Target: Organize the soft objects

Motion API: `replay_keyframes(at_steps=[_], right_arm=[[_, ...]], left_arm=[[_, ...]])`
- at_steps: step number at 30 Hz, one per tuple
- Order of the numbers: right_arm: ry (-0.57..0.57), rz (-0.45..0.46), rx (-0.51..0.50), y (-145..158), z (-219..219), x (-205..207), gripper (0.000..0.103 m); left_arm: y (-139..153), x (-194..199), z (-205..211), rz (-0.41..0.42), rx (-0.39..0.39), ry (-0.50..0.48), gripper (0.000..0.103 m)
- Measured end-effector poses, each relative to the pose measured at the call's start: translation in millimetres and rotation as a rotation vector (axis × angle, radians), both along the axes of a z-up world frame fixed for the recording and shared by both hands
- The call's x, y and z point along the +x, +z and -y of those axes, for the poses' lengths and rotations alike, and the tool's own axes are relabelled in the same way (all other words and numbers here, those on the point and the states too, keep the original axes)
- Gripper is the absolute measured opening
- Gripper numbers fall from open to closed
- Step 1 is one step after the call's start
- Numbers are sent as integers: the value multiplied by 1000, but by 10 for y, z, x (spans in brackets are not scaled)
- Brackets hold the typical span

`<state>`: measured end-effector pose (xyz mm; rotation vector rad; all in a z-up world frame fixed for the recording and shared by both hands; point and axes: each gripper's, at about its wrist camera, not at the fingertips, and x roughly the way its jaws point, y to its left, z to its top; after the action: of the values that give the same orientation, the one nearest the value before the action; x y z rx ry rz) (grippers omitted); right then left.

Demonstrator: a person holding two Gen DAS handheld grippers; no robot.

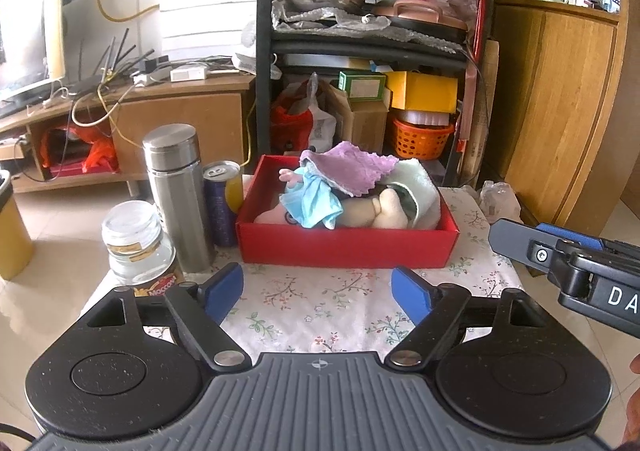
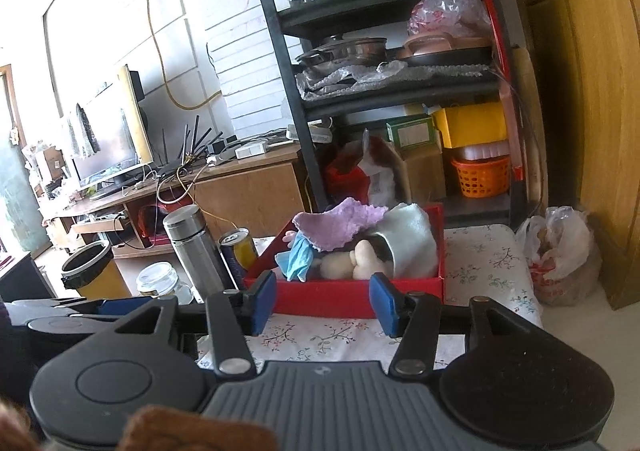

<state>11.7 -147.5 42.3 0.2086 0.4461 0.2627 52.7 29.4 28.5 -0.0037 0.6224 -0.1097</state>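
Soft things are seen already gathered inside the red box (image 1: 348,247), which stands at the far edge of the desk (image 1: 320,315), on its flowered cover: a purple cloth (image 1: 352,171) lies on top, a pale green towel (image 1: 420,187) is bunched at the right end, and a cream plush toy (image 1: 384,211) with a light blue cloth (image 1: 316,203) is laid beneath them. No soft item is seen left on the desk cover outside the box, so the task is judged nearly or fully done. The left gripper (image 1: 318,293) is held spread wide and empty before the box. The right gripper (image 2: 322,301) is likewise parted, nothing being pinched. A steel flask (image 1: 176,191), a can (image 1: 222,203) and a glass jar (image 1: 136,243) stand at the left edge, untouched.
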Motion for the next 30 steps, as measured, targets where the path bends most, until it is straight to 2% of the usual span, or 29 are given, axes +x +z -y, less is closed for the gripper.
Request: replay_keyframes(at_steps=[5,7,14,30], right_arm=[[-8,20,-28,11,-14,-9,26],[-15,18,-35,2,-16,-1,32],[-25,16,-43,-11,-5,18,33],[-53,10,-61,-53,-10,72,37]], left_arm=[[-11,11,0,-1,-6,3,81],[-20,22,0,-5,-7,4,81],[-32,54,-44,-18,-48,25,81],[-44,72,6,-26,-57,28,82]])
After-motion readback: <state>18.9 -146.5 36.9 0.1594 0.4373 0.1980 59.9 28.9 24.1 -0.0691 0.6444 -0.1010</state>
